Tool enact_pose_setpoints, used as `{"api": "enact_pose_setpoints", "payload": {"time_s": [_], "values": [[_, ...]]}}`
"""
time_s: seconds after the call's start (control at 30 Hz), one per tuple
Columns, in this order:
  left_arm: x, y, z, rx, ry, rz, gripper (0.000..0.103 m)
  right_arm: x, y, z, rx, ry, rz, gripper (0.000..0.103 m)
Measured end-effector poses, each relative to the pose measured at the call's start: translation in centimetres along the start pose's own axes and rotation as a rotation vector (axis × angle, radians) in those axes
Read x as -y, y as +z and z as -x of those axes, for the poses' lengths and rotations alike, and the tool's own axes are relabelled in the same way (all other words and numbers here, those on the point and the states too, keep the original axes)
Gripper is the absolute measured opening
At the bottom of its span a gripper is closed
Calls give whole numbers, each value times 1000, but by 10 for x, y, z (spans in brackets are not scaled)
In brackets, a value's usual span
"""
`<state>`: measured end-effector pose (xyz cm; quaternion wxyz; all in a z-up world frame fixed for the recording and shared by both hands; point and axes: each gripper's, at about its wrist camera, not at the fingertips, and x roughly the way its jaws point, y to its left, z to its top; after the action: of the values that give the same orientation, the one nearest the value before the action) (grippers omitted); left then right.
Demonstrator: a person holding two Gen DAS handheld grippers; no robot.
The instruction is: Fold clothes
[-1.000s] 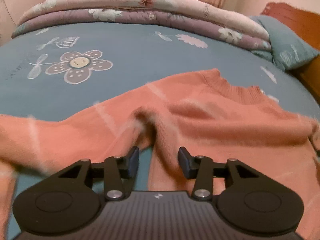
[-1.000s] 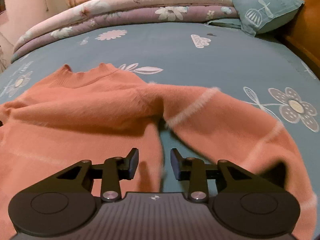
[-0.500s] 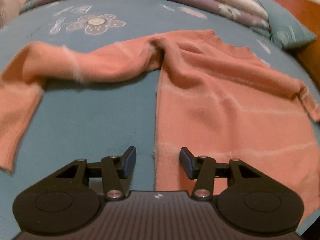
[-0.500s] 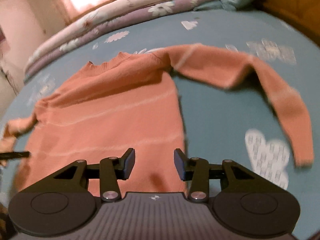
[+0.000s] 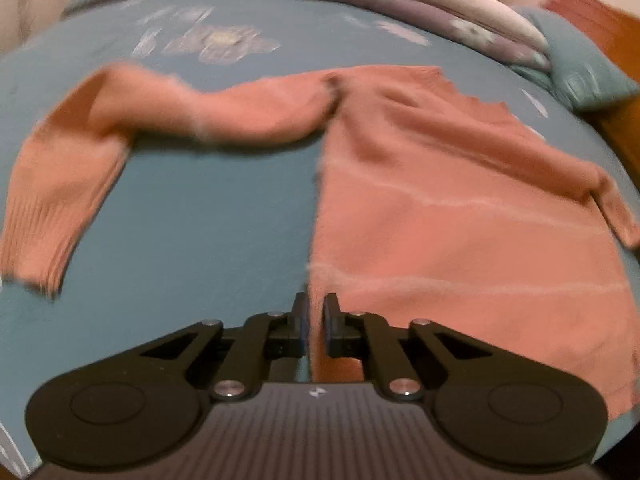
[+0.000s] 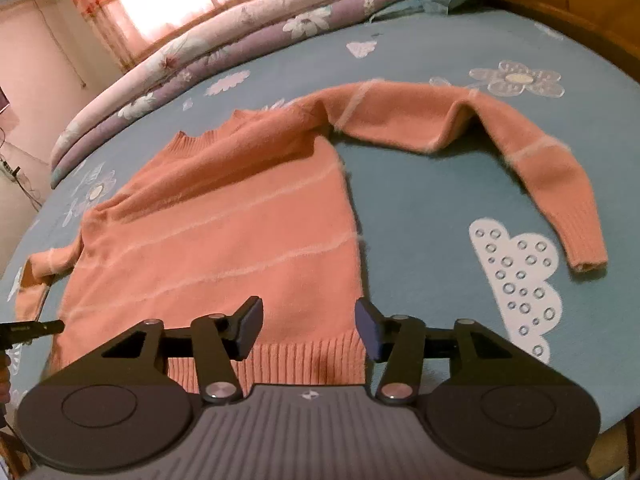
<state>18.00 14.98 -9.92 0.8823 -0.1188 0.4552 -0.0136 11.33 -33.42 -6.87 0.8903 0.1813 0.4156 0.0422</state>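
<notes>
Salmon-pink knitted sweater (image 6: 224,240) laid flat on the blue flowered bedsheet (image 6: 420,208), hem nearest both grippers.

The left gripper (image 5: 314,314) is closing its fingers on the sweater's lower side edge, nearly together. The right gripper (image 6: 308,326) fingers are opening, straddling the ribbed hem corner without pressing it. The body runs from hem away to collar; the sleeves lie spread either side. A folded floral quilt (image 6: 208,56) lies well beyond the collar; nothing obstructs.

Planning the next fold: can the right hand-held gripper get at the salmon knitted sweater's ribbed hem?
Probably yes. The right hand-held gripper, jaws opening, hovers right over the salmon knitted sweater's ribbed hem with nothing between.
</notes>
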Motion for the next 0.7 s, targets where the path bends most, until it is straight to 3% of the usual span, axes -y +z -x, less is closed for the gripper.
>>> {"api": "enact_pose_setpoints", "payload": {"time_s": [0.1,0.17,0.23,0.33,0.47,0.6,0.63,0.7], "values": [[-6,0,3,3,-27,45,14,1,-3,-8,-20,-8,-26,56],[-5,0,9,13,-41,46,23,5,-5,-9,-23,-5,-55,59],[-2,-2,14,19,-61,38,44,10,-7,-9,-26,-7,-81,62],[1,-9,20,20,-70,40,44,21,-9,-12,-40,-1,-136,62],[15,-22,35,48,-117,5,46,35,-19,-22,-73,68,-216,62],[38,-32,45,57,-154,-93,58,36,-27,-32,-66,118,-231,61],[45,-33,44,51,-152,-129,59,33,-28,-32,-58,107,-220,56],[58,-37,42,48,-142,-196,59,27,-29,-35,-69,53,-162,14]]}}
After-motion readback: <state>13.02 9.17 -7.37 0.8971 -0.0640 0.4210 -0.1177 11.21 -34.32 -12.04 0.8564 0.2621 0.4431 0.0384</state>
